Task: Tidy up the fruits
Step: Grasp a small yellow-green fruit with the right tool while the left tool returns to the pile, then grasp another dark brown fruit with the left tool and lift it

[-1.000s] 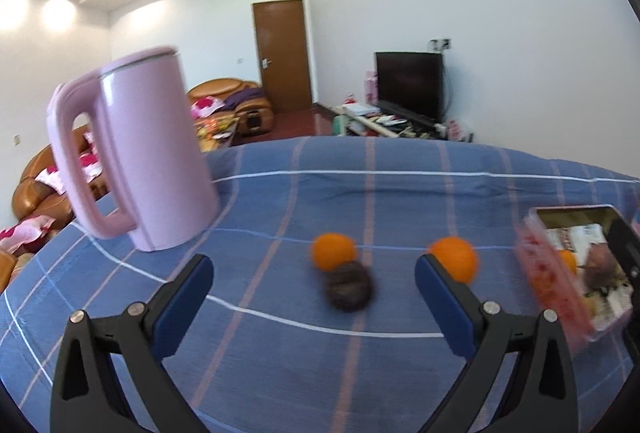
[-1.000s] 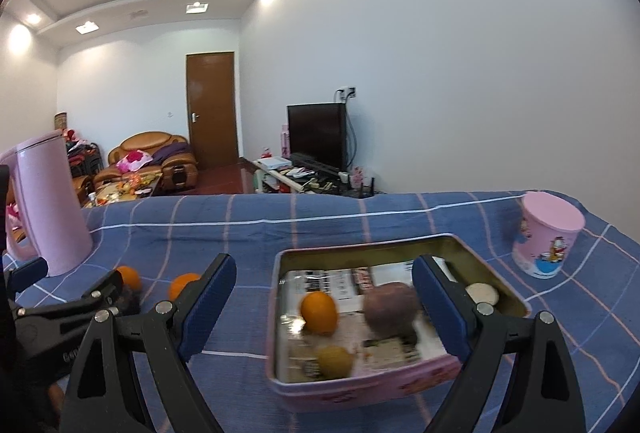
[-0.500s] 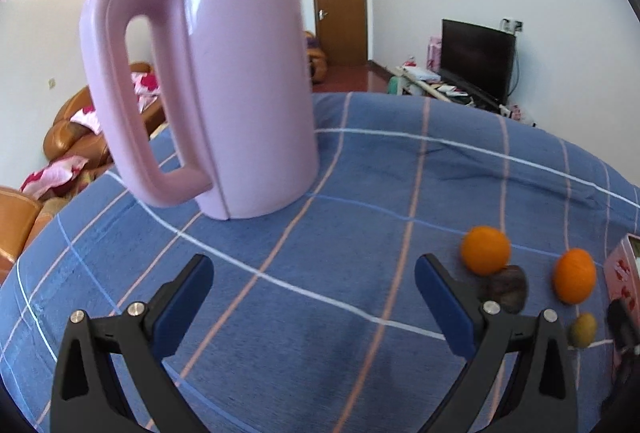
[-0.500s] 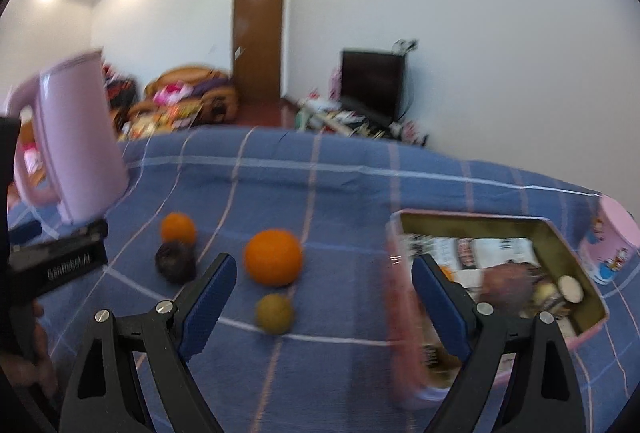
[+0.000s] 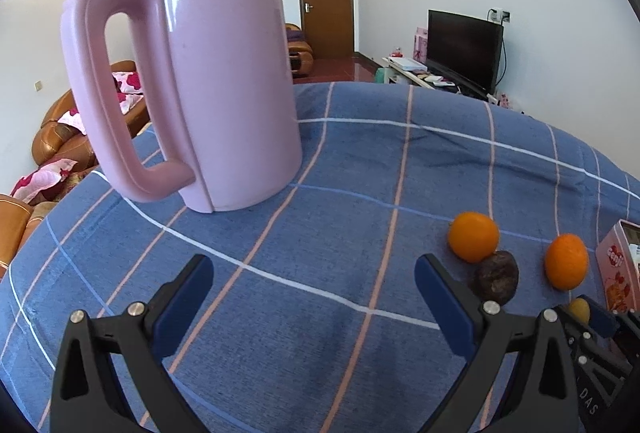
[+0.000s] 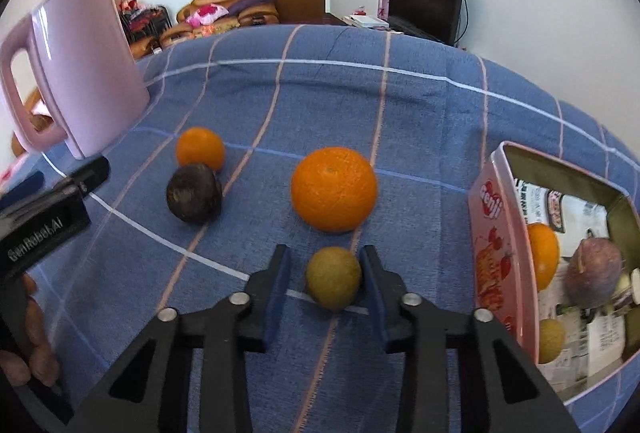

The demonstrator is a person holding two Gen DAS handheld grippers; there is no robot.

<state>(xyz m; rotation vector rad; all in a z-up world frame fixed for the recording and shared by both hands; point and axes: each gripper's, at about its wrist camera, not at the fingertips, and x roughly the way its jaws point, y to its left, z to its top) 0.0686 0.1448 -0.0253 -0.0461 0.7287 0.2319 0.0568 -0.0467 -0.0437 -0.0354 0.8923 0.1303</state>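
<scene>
On the blue checked cloth lie a large orange (image 6: 333, 189), a small orange (image 6: 200, 148), a dark purple fruit (image 6: 194, 193) and a small yellow-green fruit (image 6: 334, 283). My right gripper (image 6: 325, 283) has its jaws narrowed around the yellow-green fruit; the right pad touches it, the left stands a little off. A pink tin box (image 6: 496, 233) at the right holds an orange (image 6: 542, 261), a purple fruit (image 6: 594, 271) and a yellow fruit (image 6: 551, 340). My left gripper (image 5: 312, 293) is open and empty over bare cloth, left of the loose fruits (image 5: 473, 237).
A tall pink kettle (image 5: 208, 73) stands on the cloth at the far left, close ahead of the left gripper. The left gripper's body (image 6: 44, 221) shows at the left in the right wrist view. Beyond the table are sofas, a door and a TV.
My right gripper has moved down and forward onto the yellow-green fruit and narrowed its jaws around it. My left gripper has swung left toward the kettle and stayed open.
</scene>
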